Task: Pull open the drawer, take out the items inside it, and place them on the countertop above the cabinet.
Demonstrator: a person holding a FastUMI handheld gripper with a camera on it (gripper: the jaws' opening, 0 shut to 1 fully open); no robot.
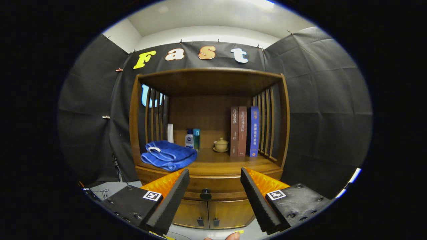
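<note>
Two fingers: I am holding my gripper [213, 186] wide apart, gripping nothing, so the knob can fit between.
Drawer [213, 193]: closed, knob [205, 193] centred just beyond my fingers.
Countertop [220, 163]: blue towel [168, 155] lying left, books [244, 131] standing far right.

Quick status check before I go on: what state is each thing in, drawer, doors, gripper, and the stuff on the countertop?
Drawer: shut, knob untouched.
Cabinet doors: both shut.
Gripper: open, fingers apart, knob ahead between them.
Blue towel: folded, lying on the countertop.
Three books: upright, side by side.
Lidded teacup: lid on, on its saucer.
Two bottles: upright, capped.
</note>
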